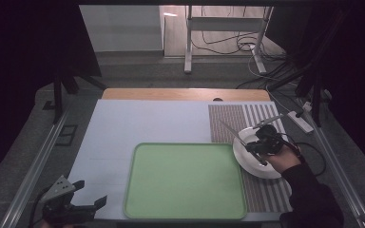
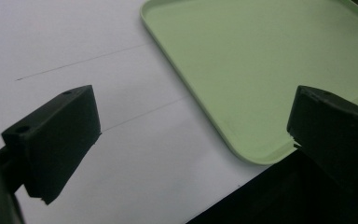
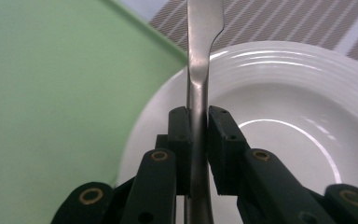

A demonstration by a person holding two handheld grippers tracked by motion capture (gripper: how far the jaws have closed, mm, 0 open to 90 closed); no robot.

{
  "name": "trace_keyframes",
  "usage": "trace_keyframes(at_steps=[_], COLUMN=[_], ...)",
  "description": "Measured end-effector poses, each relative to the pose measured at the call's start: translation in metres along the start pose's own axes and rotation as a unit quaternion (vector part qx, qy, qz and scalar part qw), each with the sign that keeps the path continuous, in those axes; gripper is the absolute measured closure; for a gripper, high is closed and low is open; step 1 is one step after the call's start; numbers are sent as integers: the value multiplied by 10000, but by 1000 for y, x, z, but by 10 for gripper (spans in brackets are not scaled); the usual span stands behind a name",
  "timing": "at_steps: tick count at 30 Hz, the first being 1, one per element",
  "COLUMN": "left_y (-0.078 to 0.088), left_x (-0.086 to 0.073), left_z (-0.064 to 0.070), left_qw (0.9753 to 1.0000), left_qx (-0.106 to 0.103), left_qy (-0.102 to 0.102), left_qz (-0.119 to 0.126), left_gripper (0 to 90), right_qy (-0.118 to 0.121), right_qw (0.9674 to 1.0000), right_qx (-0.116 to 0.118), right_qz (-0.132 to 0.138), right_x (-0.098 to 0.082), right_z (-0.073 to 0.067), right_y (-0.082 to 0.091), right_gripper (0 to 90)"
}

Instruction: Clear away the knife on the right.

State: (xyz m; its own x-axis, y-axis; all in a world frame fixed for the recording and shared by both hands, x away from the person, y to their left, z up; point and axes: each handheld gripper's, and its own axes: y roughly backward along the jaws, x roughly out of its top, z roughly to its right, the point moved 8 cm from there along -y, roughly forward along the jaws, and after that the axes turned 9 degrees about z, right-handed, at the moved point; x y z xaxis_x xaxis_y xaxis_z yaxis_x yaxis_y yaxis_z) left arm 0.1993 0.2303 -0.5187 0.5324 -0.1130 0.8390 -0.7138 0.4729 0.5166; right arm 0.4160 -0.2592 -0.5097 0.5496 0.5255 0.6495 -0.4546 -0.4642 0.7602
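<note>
My right gripper hovers over a white ribbed plate at the table's right side, shut on a flat metal utensil that looks like a knife. In the right gripper view the utensil stands on edge between the pads of the gripper and reaches out past the plate rim toward the green tray. My left gripper rests at the near left table edge, open and holding nothing. In its own view the left gripper has its jaws wide apart beside the tray corner.
The green tray lies empty in the near middle of the white table top. Under the plate is a striped grey placemat. A thin light rod lies just behind the right gripper. Cables and a stand are on the floor beyond.
</note>
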Motion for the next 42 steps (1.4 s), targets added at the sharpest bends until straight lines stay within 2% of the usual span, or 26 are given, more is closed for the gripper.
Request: trace_keyframes(at_steps=[16,30,37,42], left_y=[0,-1,-1,-1], left_x=[0,0,0,0], left_z=[0,0,0,0], left_qw=[10000,10000,10000,10000], left_qx=[7,16,16,14], left_qy=[-18,-26,-32,-32], left_qz=[-15,-29,-33,-34], left_gripper=[24,24,24,24], right_qy=[440,807,970,1092], right_qw=[9981,9925,9894,9849], right_qx=[411,780,764,819], right_qz=[-156,-483,-763,-1061], right_x=[-12,-21,-30,-39], right_z=[-62,-115,-127,-134], right_y=[-2,-18,-33,-43], right_gripper=[804,804,804,802])
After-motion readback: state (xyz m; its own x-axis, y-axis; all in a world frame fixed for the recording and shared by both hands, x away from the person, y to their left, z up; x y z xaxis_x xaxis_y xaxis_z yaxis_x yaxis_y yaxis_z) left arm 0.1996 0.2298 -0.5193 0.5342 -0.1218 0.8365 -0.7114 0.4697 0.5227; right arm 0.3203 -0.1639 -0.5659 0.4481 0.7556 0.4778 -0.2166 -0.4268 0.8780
